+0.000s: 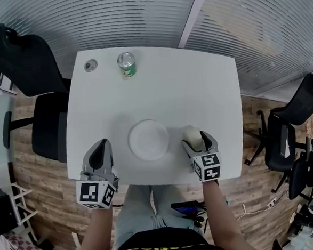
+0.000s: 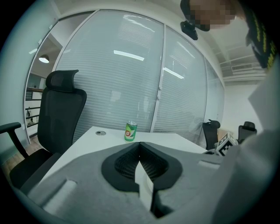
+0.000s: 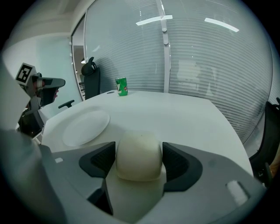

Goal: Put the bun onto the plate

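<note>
A pale round bun [image 1: 191,136] [image 3: 138,151] rests on the white table [image 1: 202,87], just right of the empty white plate [image 1: 149,140] [image 3: 85,127]. My right gripper [image 1: 196,141] [image 3: 139,164] straddles the bun, with a dark pad close against each side of it. The bun keeps its round shape and does not look squeezed. My left gripper [image 1: 100,144] [image 2: 140,146] hovers at the table's near edge, left of the plate, with its jaws together and nothing in them.
A green can [image 1: 126,64] [image 2: 130,131] [image 3: 122,86] stands at the table's far left, with a small round cap [image 1: 90,65] beside it. Black office chairs flank the table, one on the left [image 1: 44,124] and one on the right [image 1: 283,141]. Glass walls with blinds lie beyond.
</note>
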A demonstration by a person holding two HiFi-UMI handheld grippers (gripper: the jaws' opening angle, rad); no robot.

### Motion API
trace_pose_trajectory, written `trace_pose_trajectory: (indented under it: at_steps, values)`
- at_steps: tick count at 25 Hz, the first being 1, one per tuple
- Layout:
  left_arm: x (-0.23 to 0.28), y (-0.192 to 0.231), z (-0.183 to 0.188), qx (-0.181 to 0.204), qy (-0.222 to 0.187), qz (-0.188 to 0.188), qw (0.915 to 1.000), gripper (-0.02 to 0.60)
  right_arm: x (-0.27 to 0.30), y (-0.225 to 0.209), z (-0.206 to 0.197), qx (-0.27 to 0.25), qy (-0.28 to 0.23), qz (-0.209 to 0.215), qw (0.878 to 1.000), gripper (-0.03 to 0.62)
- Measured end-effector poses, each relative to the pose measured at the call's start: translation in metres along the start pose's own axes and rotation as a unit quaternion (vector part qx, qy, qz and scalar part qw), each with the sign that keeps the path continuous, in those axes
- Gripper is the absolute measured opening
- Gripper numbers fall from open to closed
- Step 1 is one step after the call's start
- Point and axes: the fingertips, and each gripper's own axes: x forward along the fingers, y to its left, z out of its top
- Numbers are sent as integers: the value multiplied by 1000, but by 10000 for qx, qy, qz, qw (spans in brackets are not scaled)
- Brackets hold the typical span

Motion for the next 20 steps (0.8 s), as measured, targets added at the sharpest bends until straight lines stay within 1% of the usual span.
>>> trace_pose_trajectory:
  at_steps: [2,8,10,20]
  values:
    - [-1,0,0,-7,-7,-1,10000,0,2,1,-1,-44,77,-48,9999,353]
    - [-1,0,1,-23,-7,-22,10000,0,2,1,0,-31,119,-44,9999,353]
    - [0,0,1,-18,-7,-27,10000,0,2,3,0,-53,120,-13,9999,330]
    - [-3,4,2,-12,-18,-52,10000,0,2,5,0,-23,132,-38,9999,327]
